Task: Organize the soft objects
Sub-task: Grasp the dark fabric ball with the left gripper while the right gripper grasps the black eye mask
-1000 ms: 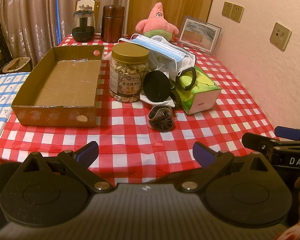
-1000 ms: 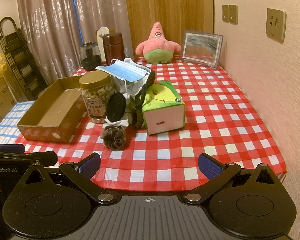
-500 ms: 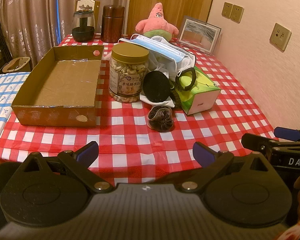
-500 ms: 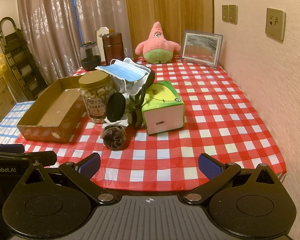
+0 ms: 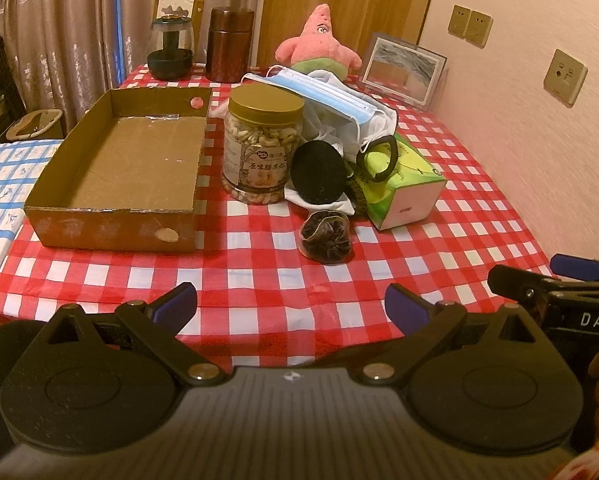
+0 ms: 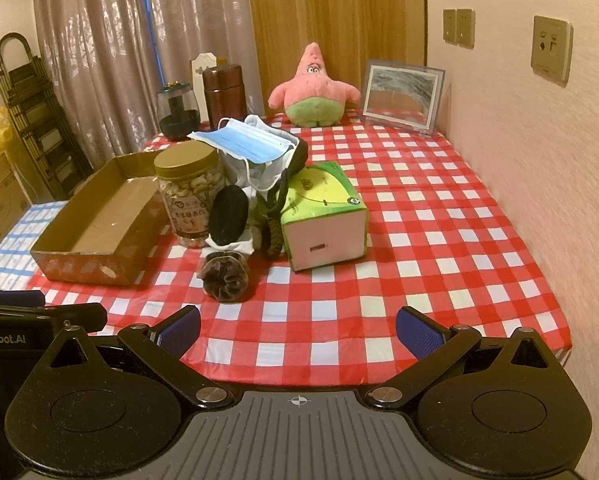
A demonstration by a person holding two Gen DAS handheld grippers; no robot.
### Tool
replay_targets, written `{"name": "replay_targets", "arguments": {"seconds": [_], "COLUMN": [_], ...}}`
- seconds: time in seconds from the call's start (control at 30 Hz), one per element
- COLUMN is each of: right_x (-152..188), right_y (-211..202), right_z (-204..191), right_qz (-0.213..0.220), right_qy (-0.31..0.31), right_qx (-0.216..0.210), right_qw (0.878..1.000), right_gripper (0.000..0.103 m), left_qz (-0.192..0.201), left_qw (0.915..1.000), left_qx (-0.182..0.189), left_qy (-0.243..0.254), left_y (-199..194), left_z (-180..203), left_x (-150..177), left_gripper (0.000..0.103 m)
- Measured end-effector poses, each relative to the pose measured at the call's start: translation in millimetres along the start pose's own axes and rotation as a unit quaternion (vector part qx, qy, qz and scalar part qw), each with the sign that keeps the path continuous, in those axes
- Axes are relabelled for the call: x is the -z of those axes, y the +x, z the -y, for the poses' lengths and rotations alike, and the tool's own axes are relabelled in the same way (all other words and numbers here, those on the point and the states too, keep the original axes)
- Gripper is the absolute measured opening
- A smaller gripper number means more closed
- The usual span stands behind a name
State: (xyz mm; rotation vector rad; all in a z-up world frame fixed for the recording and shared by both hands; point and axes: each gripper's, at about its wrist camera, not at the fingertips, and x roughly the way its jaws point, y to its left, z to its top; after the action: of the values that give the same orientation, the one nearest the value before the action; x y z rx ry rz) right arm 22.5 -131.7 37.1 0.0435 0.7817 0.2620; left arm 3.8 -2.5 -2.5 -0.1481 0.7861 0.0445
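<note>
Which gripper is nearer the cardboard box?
Left. The left gripper hovers at the near table edge just right of the cardboard box; the right gripper sits farther right, beyond the dark scrunchie.

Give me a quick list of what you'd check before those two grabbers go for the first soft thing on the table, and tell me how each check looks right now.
1. Left gripper open, holding nothing: ok.
2. Right gripper open, holding nothing: ok.
3. Cardboard box has room inside, floor bare: ok.
4. Dark scrunchie lies alone on the tablecloth, apart from the pile, nearest the grippers: ok.
5. Blue face mask free to lift: not ok, it is draped over white cloth and its loops hang into the pile.
6. Black round pad stable: cannot tell, it stands on edge between the nut jar and the tissue box.
</note>
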Motion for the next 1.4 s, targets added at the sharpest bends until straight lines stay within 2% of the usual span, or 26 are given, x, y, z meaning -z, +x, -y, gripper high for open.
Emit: {"name": "replay_targets", "arguments": {"seconds": [0.27, 0.5, 0.6, 0.67, 0.87, 1.13, 1.3, 1.33, 1.37, 1.4], "right_x": [-6, -17, -21, -23, -28, -33, -34, -34, -34, -34], "right_y": [15, 37, 48, 56, 82, 108, 119, 121, 122, 124], "right_z": [-1, 1, 5, 7, 15, 25, 26, 27, 27, 28], "right_qz": [-0.004, -0.007, -0.012, -0.016, -0.029, -0.040, -0.049, -0.050, -0.052, -0.053], "right_qy": [-0.001, 0.004, 0.007, 0.010, 0.021, 0.037, 0.038, 0.039, 0.040, 0.040], "right_qx": [-0.005, -0.004, -0.003, -0.002, 0.002, 0.004, 0.001, 0.001, 0.001, 0.001], "right_qw": [1.000, 1.000, 1.000, 1.000, 0.999, 0.998, 0.998, 0.998, 0.998, 0.998], "right_gripper": [0.103, 0.103, 0.103, 0.103, 0.102, 0.102, 0.102, 0.102, 0.101, 0.100], "left_qz": [-0.010, -0.029, -0.038, -0.044, -0.057, -0.064, -0.069, -0.070, -0.071, -0.072], "left_qw": [0.9999, 0.9992, 0.9984, 0.9975, 0.9920, 0.9860, 0.9827, 0.9822, 0.9817, 0.9810], "left_qx": [0.009, 0.026, 0.032, 0.040, 0.062, 0.076, 0.091, 0.090, 0.091, 0.097], "left_qy": [-0.005, 0.008, 0.026, 0.039, 0.094, 0.134, 0.146, 0.149, 0.151, 0.151], "left_y": [17, 50, 66, 78, 114, 157, 179, 183, 187, 190], "left_z": [-7, -13, -11, -9, 0, 9, 16, 18, 18, 18], "left_x": [-7, -17, -22, -25, -34, -40, -42, -41, -42, -42], "left_gripper": [0.099, 0.099, 0.098, 0.091, 0.088, 0.082, 0.068, 0.063, 0.052, 0.046]}}
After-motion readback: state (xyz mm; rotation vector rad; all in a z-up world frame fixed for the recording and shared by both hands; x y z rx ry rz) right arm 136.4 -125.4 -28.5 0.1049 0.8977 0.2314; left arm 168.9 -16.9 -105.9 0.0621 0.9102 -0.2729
